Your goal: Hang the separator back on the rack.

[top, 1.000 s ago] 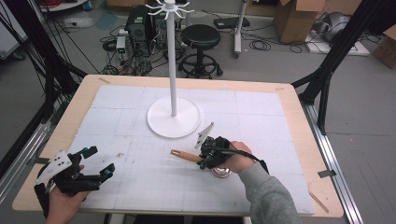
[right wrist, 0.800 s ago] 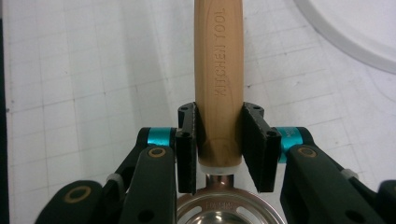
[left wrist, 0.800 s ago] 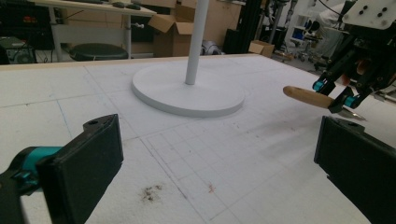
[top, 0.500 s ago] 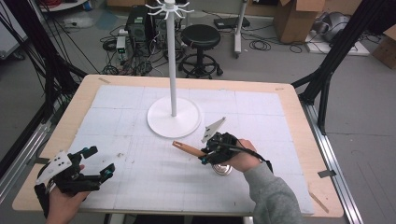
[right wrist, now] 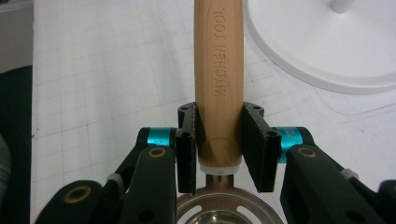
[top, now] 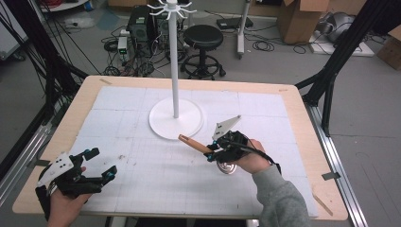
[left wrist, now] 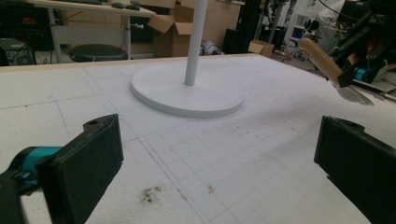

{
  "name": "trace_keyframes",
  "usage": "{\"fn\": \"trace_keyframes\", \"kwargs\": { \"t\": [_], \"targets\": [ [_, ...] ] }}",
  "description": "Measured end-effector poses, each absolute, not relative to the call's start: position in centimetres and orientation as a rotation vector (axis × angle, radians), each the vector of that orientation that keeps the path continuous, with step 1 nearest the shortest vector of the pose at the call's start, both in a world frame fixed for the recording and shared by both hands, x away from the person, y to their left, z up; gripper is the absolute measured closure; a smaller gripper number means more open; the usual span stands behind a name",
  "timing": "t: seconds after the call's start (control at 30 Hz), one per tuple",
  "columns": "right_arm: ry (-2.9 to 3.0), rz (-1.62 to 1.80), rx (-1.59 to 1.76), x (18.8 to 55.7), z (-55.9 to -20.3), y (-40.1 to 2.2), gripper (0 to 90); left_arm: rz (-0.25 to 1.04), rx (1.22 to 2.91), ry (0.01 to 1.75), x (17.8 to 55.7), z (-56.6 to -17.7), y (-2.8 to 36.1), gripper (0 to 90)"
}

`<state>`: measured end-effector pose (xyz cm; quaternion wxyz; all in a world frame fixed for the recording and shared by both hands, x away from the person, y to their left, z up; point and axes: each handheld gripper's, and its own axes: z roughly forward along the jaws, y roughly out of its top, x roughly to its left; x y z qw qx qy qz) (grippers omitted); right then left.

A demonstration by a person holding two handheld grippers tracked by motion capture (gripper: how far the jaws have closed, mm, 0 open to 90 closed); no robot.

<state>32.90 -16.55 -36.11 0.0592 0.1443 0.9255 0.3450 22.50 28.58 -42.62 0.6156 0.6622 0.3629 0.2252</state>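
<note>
Wood fills the grip of the right claw (right wrist: 218,140): its two black pads press on both sides of a wooden handle stamped "KITCHEN TOOL", part of a kitchen tool (top: 205,150) whose round metal head with slots sits just below the jaws in the right gripper view. From above, the tool is held off the desk (top: 293,104), handle pointing up-left toward the white stand (top: 175,94), near the stand's round base but apart from it. The left claw (top: 97,165) sits at the near left corner of the desk, jaws spread wide with nothing between them. No containers are in view on the desk.
</note>
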Motion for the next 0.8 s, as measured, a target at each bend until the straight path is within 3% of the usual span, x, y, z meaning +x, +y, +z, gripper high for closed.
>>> {"fn": "trace_keyframes", "kwargs": {
  "t": [0.8],
  "targets": [
    [2.625,1.266,0.559,33.0,-33.9,-19.6,68.8,0.513,1.531,0.829,22.7,-42.6,28.1,1.8]
  ]
}}
